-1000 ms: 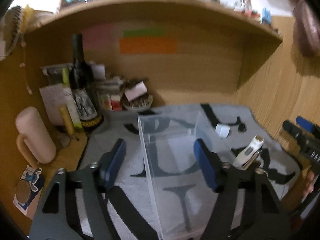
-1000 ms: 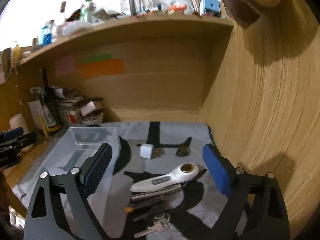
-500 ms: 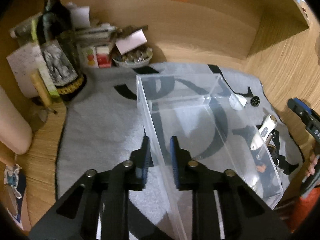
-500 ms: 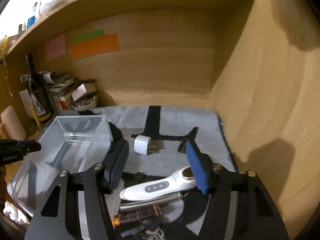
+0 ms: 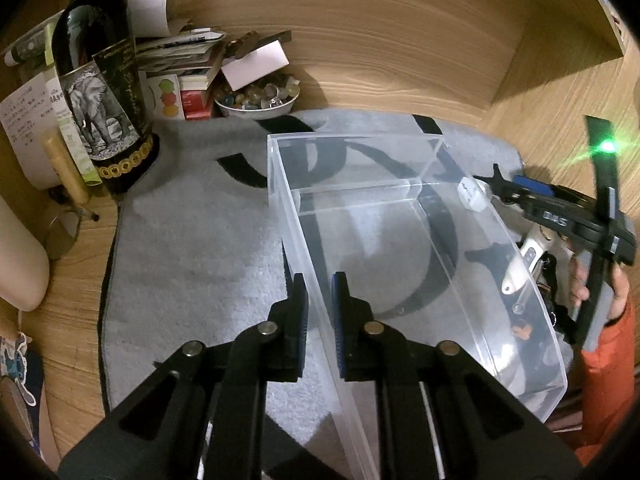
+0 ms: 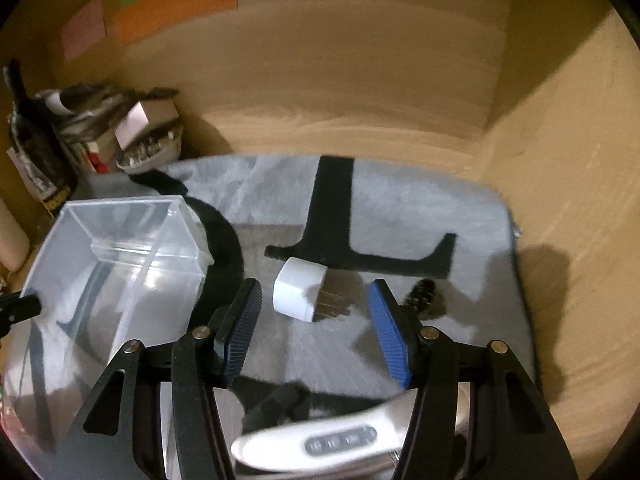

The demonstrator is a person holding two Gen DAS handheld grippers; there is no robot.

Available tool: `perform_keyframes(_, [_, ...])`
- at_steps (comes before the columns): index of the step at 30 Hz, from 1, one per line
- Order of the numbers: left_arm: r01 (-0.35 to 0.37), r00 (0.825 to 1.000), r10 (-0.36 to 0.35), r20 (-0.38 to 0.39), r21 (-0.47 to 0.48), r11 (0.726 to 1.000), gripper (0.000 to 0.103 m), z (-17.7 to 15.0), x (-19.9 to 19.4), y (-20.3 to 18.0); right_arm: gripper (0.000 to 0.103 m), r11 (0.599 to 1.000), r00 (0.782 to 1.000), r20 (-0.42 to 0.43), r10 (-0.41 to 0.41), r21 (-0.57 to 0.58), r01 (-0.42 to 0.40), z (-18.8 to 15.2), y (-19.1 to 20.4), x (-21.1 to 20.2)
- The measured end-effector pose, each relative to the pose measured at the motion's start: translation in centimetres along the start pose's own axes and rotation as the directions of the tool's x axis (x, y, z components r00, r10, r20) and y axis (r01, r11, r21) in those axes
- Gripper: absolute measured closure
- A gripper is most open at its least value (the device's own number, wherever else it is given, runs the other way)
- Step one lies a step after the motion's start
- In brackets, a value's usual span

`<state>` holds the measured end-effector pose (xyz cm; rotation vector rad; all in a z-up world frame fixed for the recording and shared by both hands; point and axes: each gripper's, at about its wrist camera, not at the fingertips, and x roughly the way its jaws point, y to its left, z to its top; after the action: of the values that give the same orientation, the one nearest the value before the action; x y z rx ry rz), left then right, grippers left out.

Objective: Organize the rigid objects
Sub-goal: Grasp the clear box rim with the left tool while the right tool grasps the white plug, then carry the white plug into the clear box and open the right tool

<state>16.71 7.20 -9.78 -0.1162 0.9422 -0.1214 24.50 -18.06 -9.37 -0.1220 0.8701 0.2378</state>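
A clear plastic box (image 5: 420,264) stands open on the grey mat (image 5: 192,248). My left gripper (image 5: 319,292) is shut on the box's near left wall. In the right wrist view the box (image 6: 104,280) sits at the left. My right gripper (image 6: 316,304) is open, its fingers on either side of a white plug adapter (image 6: 298,290) lying on the mat (image 6: 400,208). A white handheld device with buttons (image 6: 320,442) lies just under the right gripper. A small dark round object (image 6: 424,296) lies right of the adapter.
A dark wine bottle (image 5: 104,80), papers and a bowl of small beads (image 5: 256,98) crowd the back left corner. Wooden walls close the back and right side (image 6: 560,200). A cream cylinder (image 5: 16,256) lies at the far left.
My left gripper stays shut on the box wall and has moved closer. My right gripper has moved forward past the white device, and now brackets the white adapter.
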Motion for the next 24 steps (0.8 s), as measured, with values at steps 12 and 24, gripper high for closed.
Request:
perform_keyframes(12, [0.002,1.000,-0.002,0.007,0.008,1.000,0.091,-0.1,0.0,0.0,0.068,0.999,0.991,-0.128,0.029,0.034,-0.025,0.7,-0.2,3.7])
perform_keyframes(24, [-0.018,1.000,0.018,0.011,0.010,1.000,0.091,-0.1,0.0,-0.2,0.075,0.999,0.999,-0.008,0.043,0.008,-0.043,0.9,0.3,-1.0])
